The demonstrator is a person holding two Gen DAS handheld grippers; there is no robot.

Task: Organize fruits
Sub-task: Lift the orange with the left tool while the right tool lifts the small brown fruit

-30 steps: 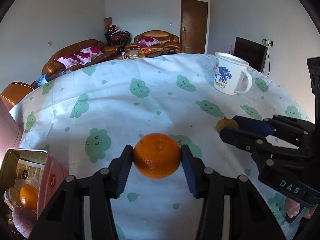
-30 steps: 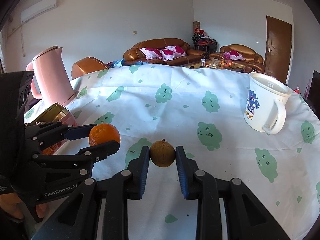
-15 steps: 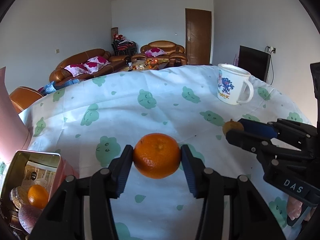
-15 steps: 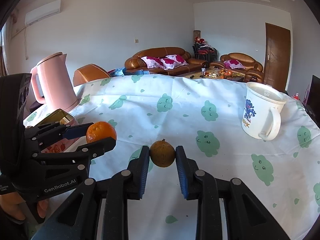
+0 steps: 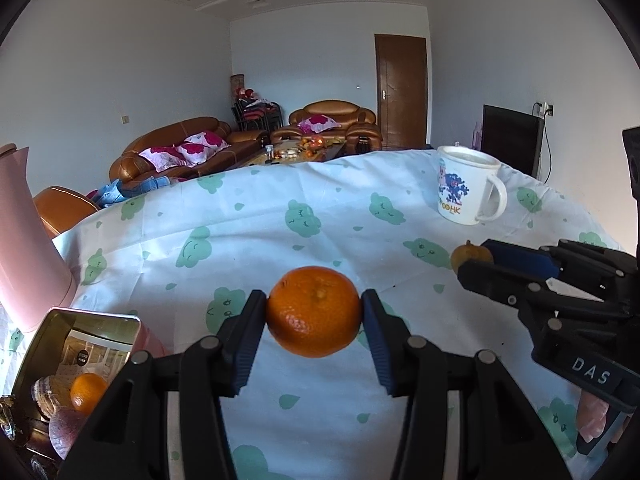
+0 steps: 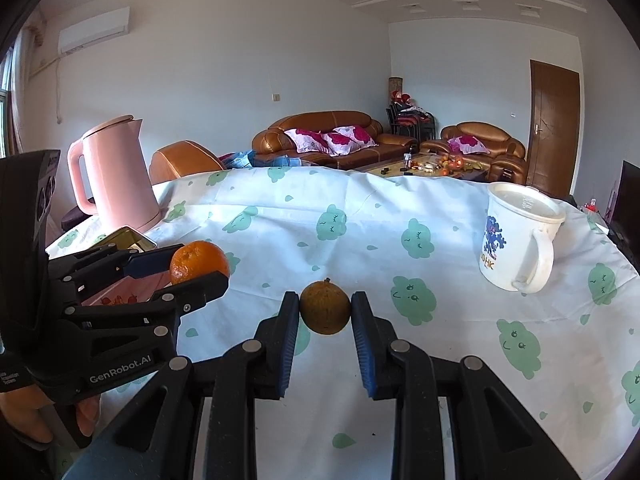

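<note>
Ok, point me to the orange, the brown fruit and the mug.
orange (image 5: 314,310), left wrist view, middle of its peel.
brown fruit (image 6: 325,308), right wrist view, middle of its skin.
mug (image 6: 508,248), right wrist view, its printed side.

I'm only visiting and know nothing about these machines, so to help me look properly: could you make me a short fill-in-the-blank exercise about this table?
1. The left tongs are shut on a bright ____ fruit.
2. The right tongs grip a small brown fruit, held ____ the tablecloth.
3. The white mug has its handle on the ____ side in both views.
4. The open tin already contains one ____.

Missing words: orange; above; right; orange
</note>
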